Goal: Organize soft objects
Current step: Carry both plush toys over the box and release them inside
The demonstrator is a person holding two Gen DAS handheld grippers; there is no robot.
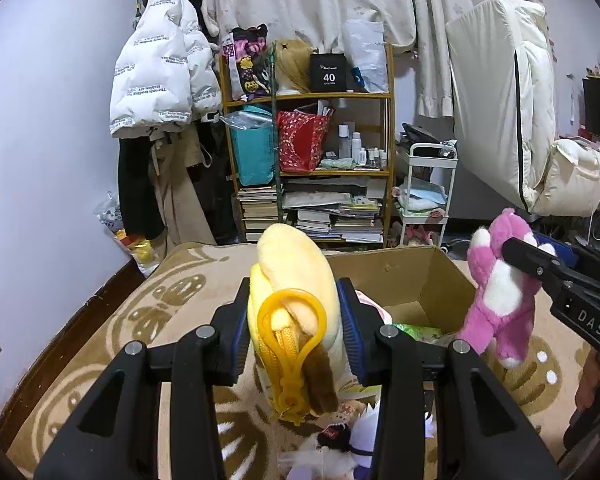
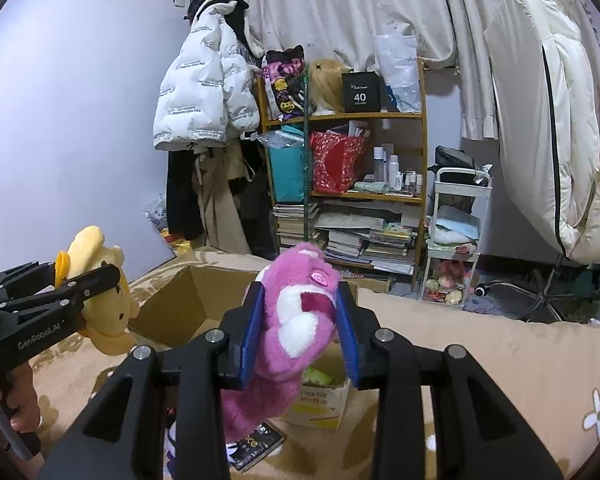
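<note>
Both toys are up in the air over the open cardboard box (image 1: 428,280) on the rug right now. The left gripper (image 1: 296,332) is clamped on a yellow plush (image 1: 296,280), its blue pads sinking into the sides, a plastic clip (image 1: 290,344) dangling off it. The right gripper (image 2: 300,332) is squeezing a pink plush bear (image 2: 296,320) around the head. Both look light, squishy and fuzzy, so I'd say grab the fat middle, not a floppy limb
</note>
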